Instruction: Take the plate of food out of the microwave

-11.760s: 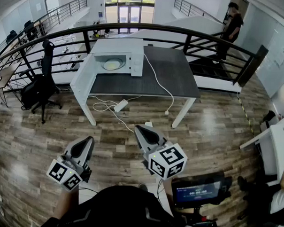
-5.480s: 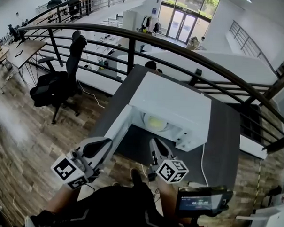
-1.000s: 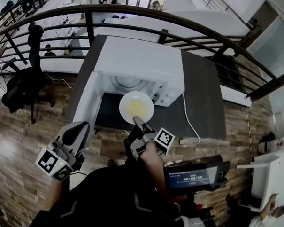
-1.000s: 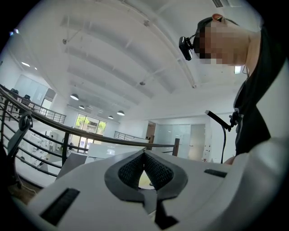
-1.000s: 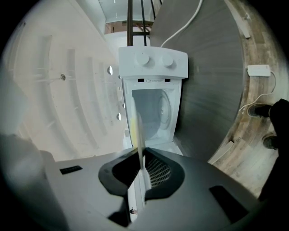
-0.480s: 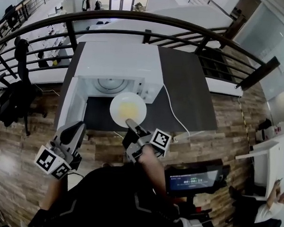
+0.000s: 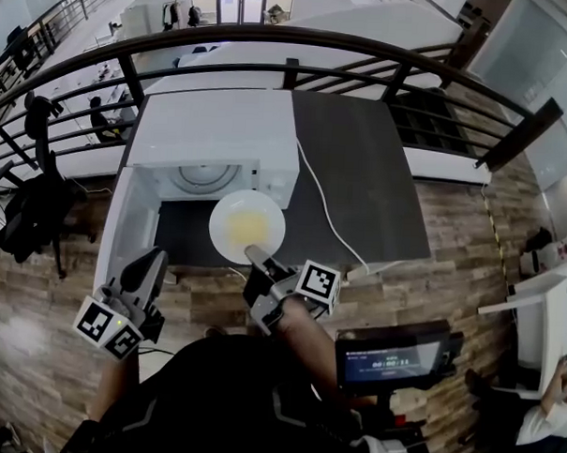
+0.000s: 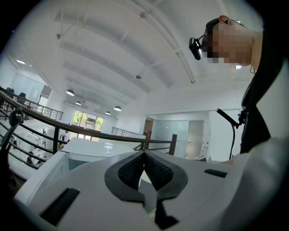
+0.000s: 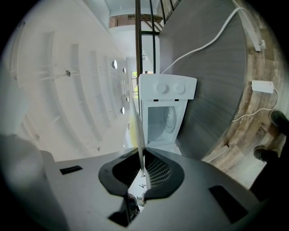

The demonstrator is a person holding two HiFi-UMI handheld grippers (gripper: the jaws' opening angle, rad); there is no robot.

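The right tool (image 7: 255,258) pinches the plate of food (image 7: 247,225) by its near rim, level, outside the open microwave (image 7: 212,138) over the counter (image 7: 361,177); the left tool (image 7: 152,262) is closed, empty

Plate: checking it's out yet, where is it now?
Head view, centre: the plate is held by its near rim in the right gripper, over the table just before the open microwave.

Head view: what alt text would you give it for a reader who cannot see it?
Seen from above, the right claw grips the rim of a white plate of yellowish food, held just outside an open white microwave on a dark table. The left claw hangs shut and empty near the open microwave door.
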